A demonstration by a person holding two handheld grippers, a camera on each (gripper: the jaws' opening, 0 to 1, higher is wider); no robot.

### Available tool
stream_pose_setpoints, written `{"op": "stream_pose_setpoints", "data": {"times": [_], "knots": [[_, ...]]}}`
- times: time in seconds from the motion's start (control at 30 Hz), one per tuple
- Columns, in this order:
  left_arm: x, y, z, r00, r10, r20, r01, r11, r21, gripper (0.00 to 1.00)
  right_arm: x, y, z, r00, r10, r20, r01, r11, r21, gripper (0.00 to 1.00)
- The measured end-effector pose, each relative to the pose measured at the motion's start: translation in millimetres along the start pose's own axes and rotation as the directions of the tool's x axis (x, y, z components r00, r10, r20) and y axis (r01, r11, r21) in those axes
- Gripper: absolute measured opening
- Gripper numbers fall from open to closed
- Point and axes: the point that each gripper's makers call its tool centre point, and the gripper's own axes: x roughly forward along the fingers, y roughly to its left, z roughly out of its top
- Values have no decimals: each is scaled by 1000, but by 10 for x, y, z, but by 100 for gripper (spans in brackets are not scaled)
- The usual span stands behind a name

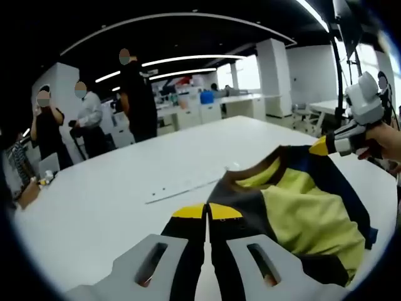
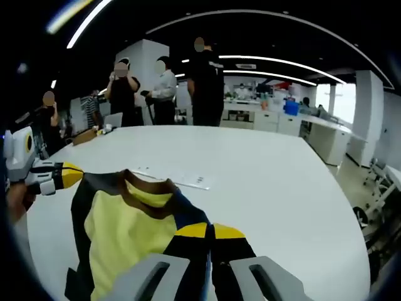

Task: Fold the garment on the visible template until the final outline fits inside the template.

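In your left gripper view, people (image 1: 135,94) stand at the far left behind the white table (image 1: 113,194); your left gripper (image 1: 207,212) has its yellow-tipped jaws pressed together on the dark edge of the garment (image 1: 301,210), a yellow and navy top with a brown collar, held up over the table, and the right gripper (image 1: 327,145) pinches its far corner. In your right gripper view, the left gripper (image 2: 69,175) holds one shoulder while your right gripper (image 2: 210,231) clamps the near edge. A thin pale strip (image 1: 185,190) lies on the table, possibly the template's edge. No containers can be made out.
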Motion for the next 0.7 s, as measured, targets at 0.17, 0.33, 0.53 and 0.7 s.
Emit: {"op": "stream_pose_setpoints", "data": {"times": [0.17, 0.33, 0.53, 0.7], "knots": [[213, 59, -98, 1000, 18, -23, -17, 1000, 20, 0, 231, -103, -100, 999, -21, -28, 22, 999, 40, 0], [428, 104, -206, 998, 33, -49, -32, 999, 31, 0, 446, -212, -224, 997, -50, -62, 54, 996, 72, 0], [635, 128, -399, 995, 32, -92, -30, 999, 24, 0, 651, -284, -400, 991, -71, -117, 81, 994, 76, 0], [769, 159, -570, 990, 43, -138, -38, 998, 45, 0, 788, -338, -477, 986, -82, -145, 93, 993, 71, 0]]}}
